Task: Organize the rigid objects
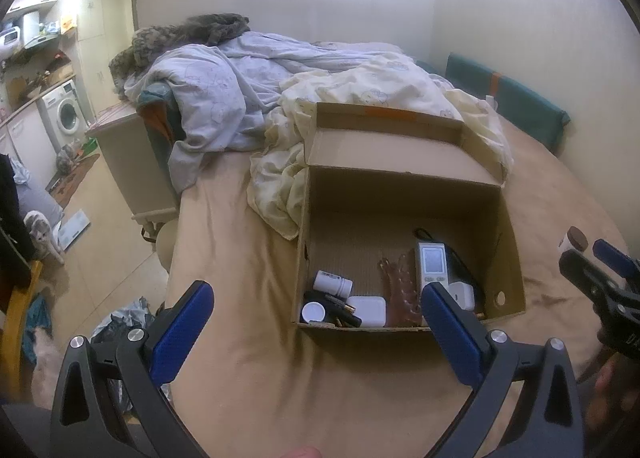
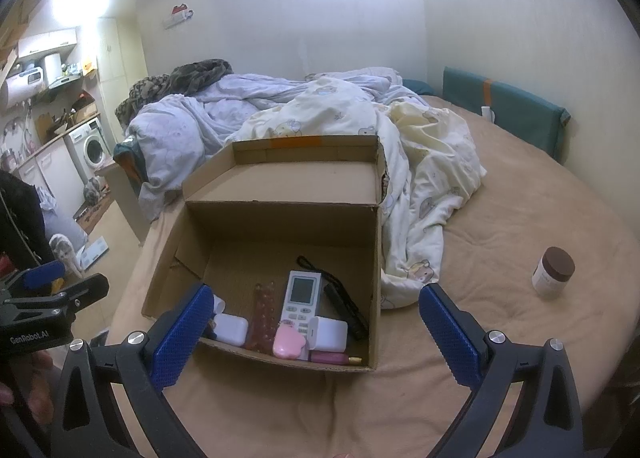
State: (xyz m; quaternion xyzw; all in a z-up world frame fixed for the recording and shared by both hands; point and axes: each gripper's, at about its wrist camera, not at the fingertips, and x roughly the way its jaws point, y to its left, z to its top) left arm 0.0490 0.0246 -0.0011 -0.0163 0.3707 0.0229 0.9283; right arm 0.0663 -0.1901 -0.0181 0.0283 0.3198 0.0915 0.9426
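An open cardboard box sits on the tan bed. Inside lie a white remote, a white bottle, a white charger case, a brown ridged piece, a pink case, a white adapter and a black item. A white jar with a brown lid stands on the bed right of the box. My left gripper is open and empty before the box. My right gripper is open and empty, near the box's front edge.
Crumpled lilac and cream duvets lie behind the box. A teal headboard pad lines the right wall. A cat stands on the floor at left, near a washing machine and floor clutter.
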